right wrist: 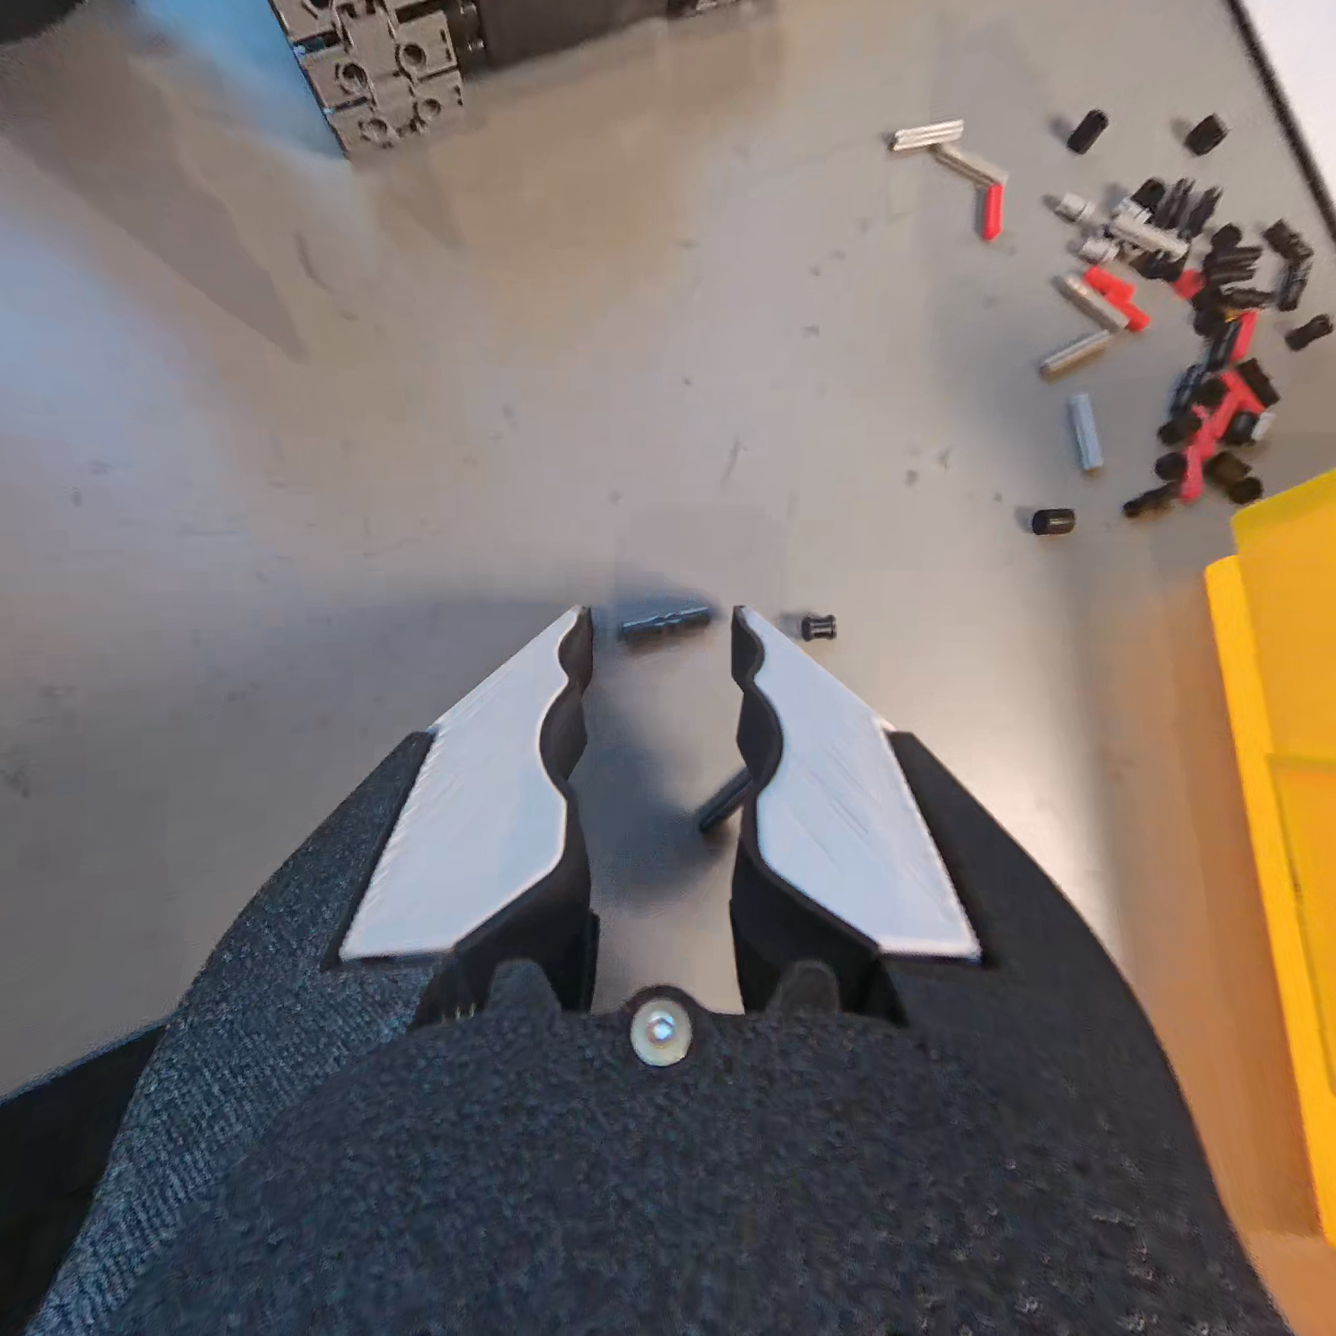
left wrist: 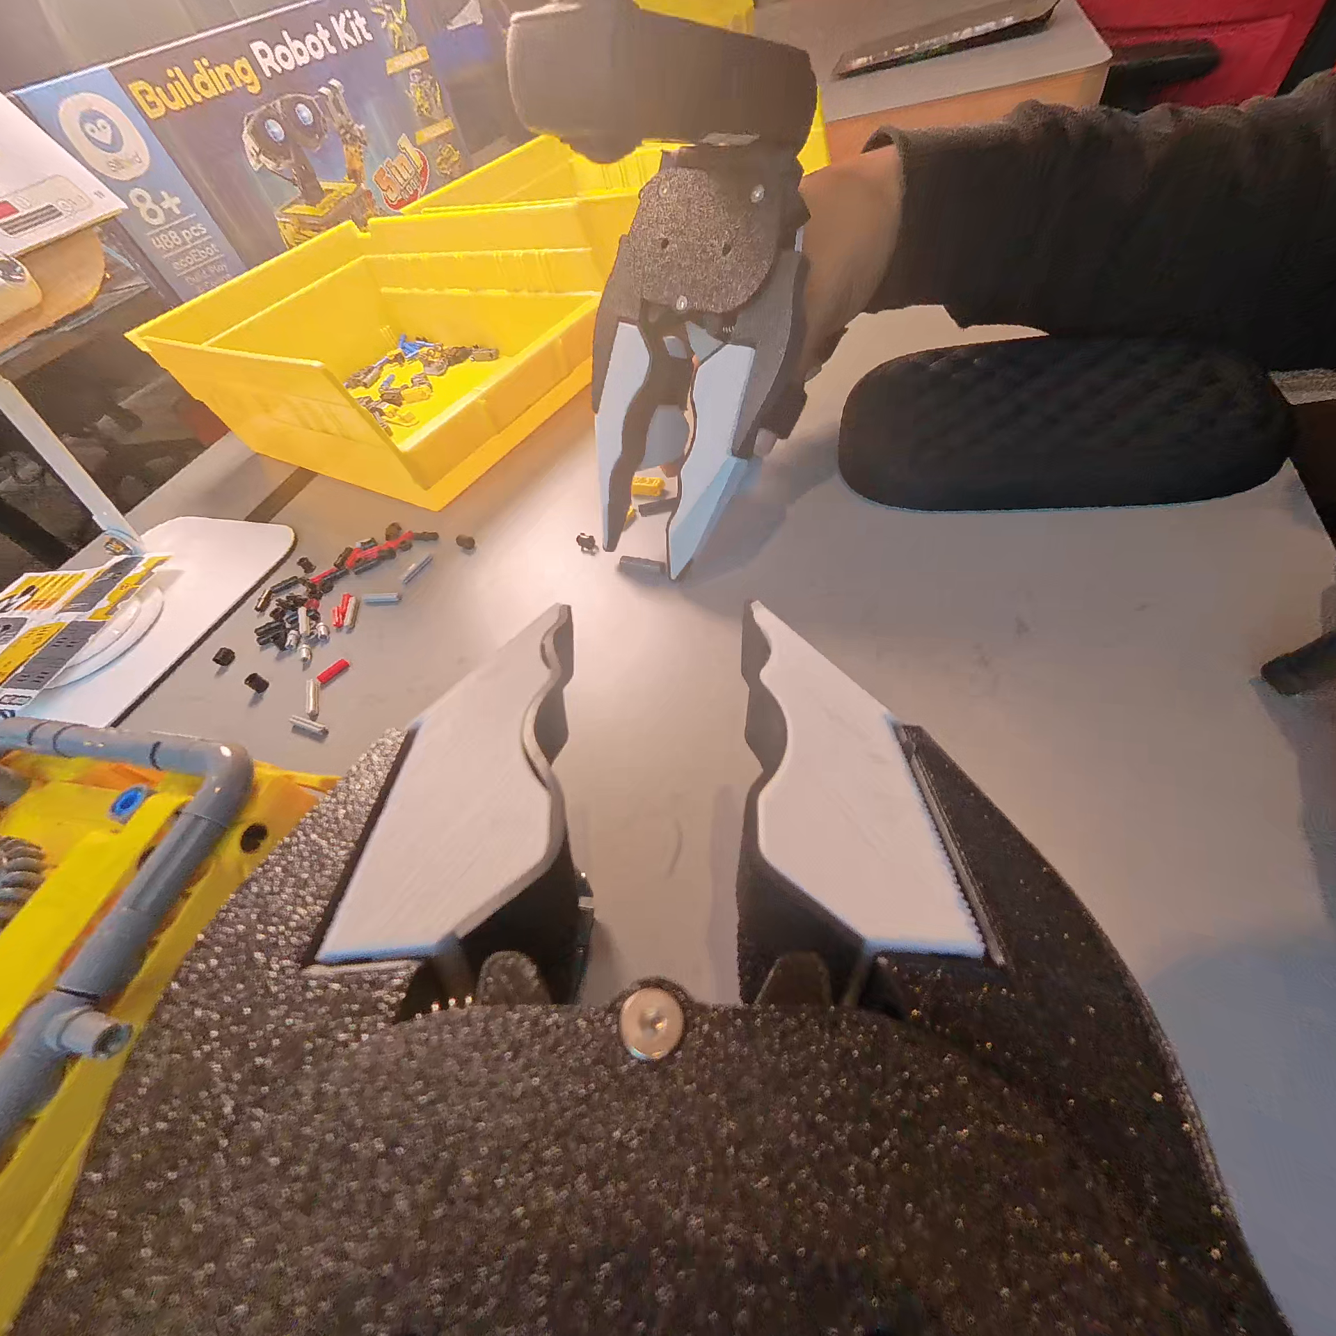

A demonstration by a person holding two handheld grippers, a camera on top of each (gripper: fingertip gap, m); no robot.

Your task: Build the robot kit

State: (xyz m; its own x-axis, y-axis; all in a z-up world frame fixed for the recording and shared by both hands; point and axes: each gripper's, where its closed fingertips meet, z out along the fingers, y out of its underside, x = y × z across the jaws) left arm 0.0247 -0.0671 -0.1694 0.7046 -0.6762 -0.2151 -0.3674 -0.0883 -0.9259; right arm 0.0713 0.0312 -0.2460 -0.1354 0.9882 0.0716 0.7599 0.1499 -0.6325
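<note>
The left gripper (left wrist: 654,614) hovered over the grey table (left wrist: 940,723) with its fingers (left wrist: 463,781) spread wide and nothing between them, its body level and low, just right of a yellow brick model (left wrist: 87,867) with a grey pipe frame. Left of its tips lay a scatter of small black, red and grey pins (left wrist: 318,600), in front of a yellow bin (left wrist: 289,390) holding more loose pieces. Farther right, the right gripper (right wrist: 661,622) pointed steeply down at the table, held by a hand (left wrist: 838,289) in a dark sleeve. Its fingers (right wrist: 477,788) stood parted, gripping nothing; a dark axle pin (right wrist: 665,622) lay flat on the table just beyond the tips, between them, and a short black connector (right wrist: 817,625) sat just right of it.
</note>
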